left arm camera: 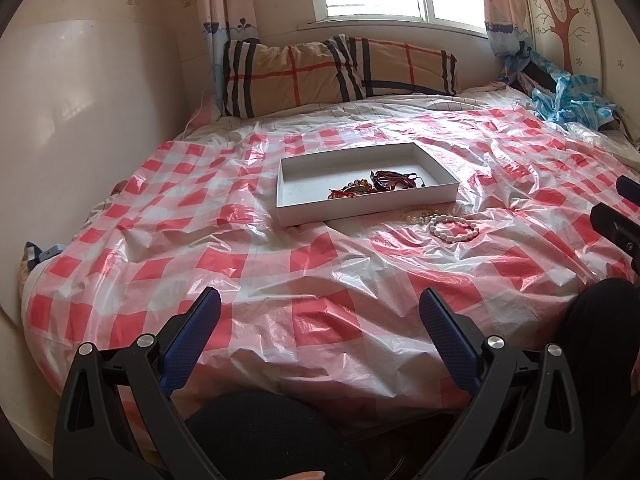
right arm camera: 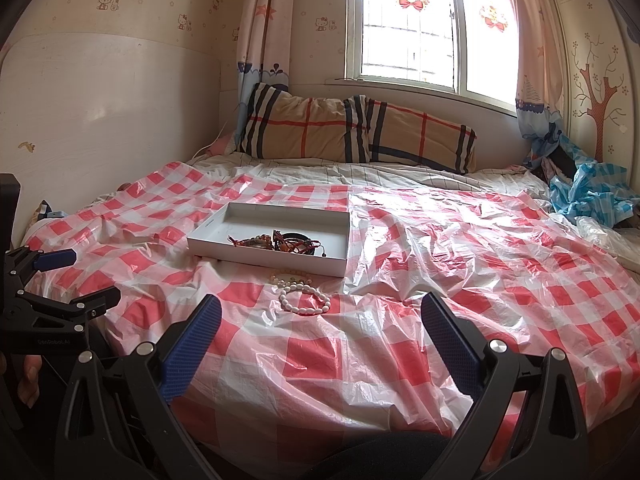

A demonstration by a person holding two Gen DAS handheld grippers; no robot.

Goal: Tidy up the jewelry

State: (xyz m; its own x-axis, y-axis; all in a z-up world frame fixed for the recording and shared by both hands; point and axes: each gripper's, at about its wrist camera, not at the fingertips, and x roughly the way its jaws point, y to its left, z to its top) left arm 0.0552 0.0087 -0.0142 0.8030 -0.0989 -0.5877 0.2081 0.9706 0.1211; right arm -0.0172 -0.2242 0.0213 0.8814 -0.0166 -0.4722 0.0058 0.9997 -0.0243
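A shallow white tray (left arm camera: 304,216) lies on the bed and holds dark red and amber bracelets (left arm camera: 380,184). It also shows in the right wrist view (right arm camera: 208,236) with the bracelets (right arm camera: 280,242) inside. A white bead bracelet (left arm camera: 454,229) and a pale beaded piece (left arm camera: 418,215) lie on the sheet just in front of the tray; both show in the right wrist view, the white bracelet (right arm camera: 304,300) and the pale piece (right arm camera: 290,279). My left gripper (left arm camera: 320,308) is open and empty, well short of the tray. My right gripper (right arm camera: 320,308) is open and empty, just short of the white bracelet.
A red-and-white checked plastic sheet (left arm camera: 280,280) covers the bed. Plaid pillows (left arm camera: 340,72) lie at the head under the window. A crumpled blue plastic bag (left arm camera: 568,96) sits at the far right. A white headboard panel (left arm camera: 80,120) stands on the left.
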